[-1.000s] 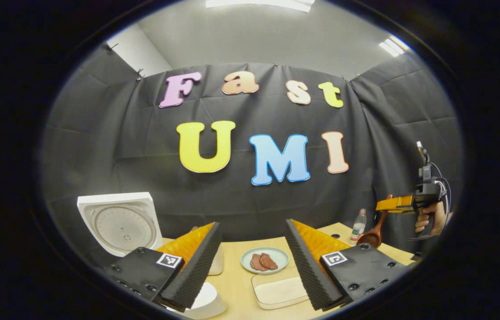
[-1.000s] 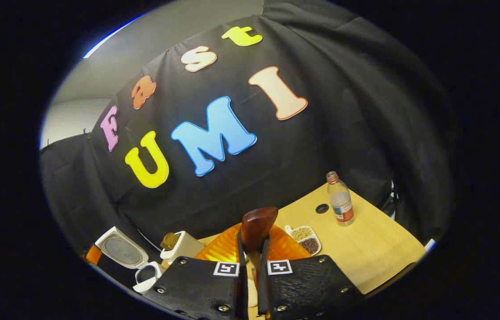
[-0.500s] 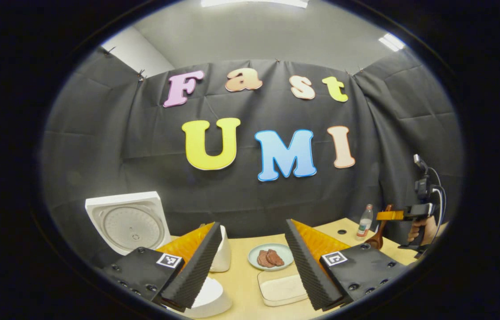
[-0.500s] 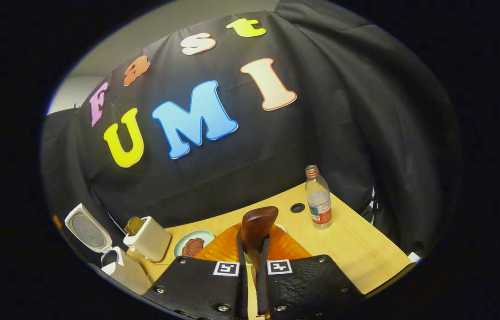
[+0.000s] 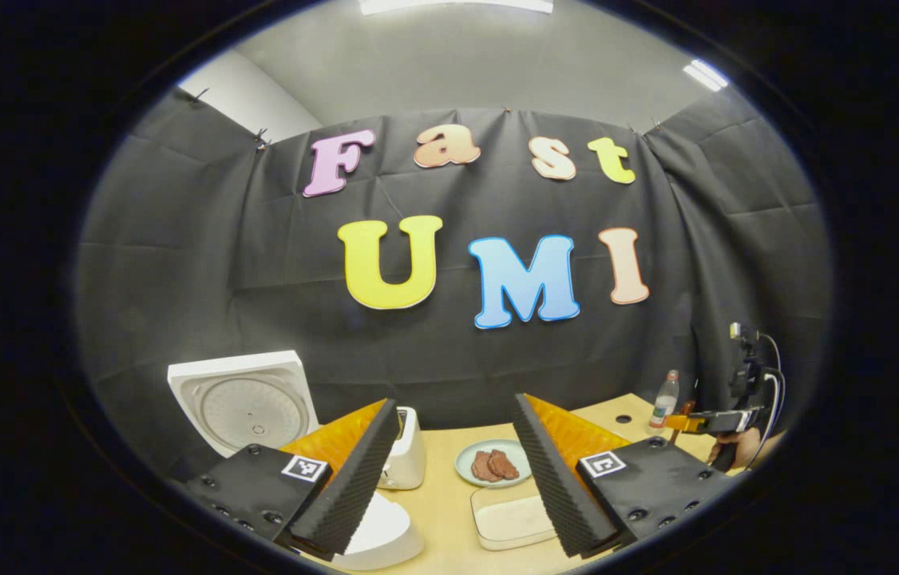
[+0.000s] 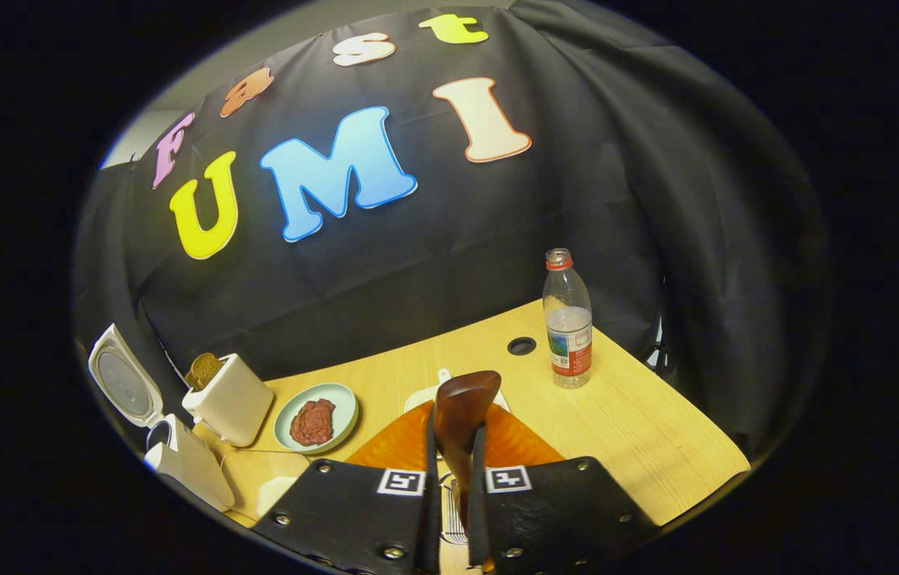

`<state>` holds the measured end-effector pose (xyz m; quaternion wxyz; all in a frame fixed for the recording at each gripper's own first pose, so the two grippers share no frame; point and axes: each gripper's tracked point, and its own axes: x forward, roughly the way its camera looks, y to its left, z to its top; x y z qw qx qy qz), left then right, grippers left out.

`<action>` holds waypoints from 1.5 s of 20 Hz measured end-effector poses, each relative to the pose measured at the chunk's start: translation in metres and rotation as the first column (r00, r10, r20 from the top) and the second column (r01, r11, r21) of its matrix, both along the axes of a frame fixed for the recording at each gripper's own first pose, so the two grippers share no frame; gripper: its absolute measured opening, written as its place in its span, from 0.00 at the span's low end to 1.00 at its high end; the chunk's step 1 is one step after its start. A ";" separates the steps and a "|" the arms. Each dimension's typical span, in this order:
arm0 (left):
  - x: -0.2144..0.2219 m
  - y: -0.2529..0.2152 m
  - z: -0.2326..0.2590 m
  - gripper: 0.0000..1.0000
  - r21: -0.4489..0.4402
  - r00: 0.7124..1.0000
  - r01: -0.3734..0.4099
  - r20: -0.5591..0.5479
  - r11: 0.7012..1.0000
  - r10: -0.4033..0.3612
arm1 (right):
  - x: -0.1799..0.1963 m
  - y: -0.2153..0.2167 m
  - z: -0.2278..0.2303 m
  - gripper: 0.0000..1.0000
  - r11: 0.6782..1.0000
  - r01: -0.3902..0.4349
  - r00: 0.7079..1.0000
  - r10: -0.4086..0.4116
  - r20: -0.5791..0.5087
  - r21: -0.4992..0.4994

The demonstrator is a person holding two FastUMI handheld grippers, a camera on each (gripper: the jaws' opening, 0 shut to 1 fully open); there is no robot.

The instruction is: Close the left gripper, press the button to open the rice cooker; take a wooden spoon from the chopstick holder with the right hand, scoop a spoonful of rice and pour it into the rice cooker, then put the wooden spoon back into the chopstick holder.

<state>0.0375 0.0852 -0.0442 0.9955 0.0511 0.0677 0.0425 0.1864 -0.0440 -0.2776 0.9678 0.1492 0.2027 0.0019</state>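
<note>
fingers of the right gripper pinch the wooden spoon; the left gripper is spread wide, empty.
the spoon looks light, stiff and smooth, so a twist seems likely; grip the handle. rice cooker lid up at left; bottle, plate and holder crowd the surface.

The right gripper sits lower than a second ago, down near the table (wooden spoon clamped throughout); its view tilts downward, revealing more tabletop.
</note>
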 end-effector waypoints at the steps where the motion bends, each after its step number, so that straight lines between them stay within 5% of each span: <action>1: 0.001 0.001 0.002 0.99 -0.015 1.000 -0.003 0.008 1.000 0.003 | -0.004 0.001 -0.009 0.19 1.000 -0.022 0.999 0.022 -0.025 0.000; 4: 0.006 0.002 0.000 0.97 -0.035 1.000 -0.002 0.012 0.999 0.003 | -0.020 -0.030 0.003 0.98 0.995 0.044 0.999 -0.044 0.004 -0.086; 11: 0.023 0.020 -0.004 0.96 -0.085 1.000 0.004 0.011 0.996 -0.003 | -0.058 -0.039 0.085 0.98 0.979 0.067 0.987 -0.037 0.155 -0.192; 17: 0.028 0.074 0.000 0.96 -0.117 0.998 -0.060 0.010 0.991 0.062 | -0.082 0.000 0.146 0.98 0.969 0.016 0.966 0.048 0.255 -0.245; 30: 0.051 0.244 0.053 0.99 -0.054 0.963 -0.266 0.031 0.962 0.268 | -0.089 0.086 0.150 0.98 0.967 -0.095 0.963 0.149 0.225 -0.237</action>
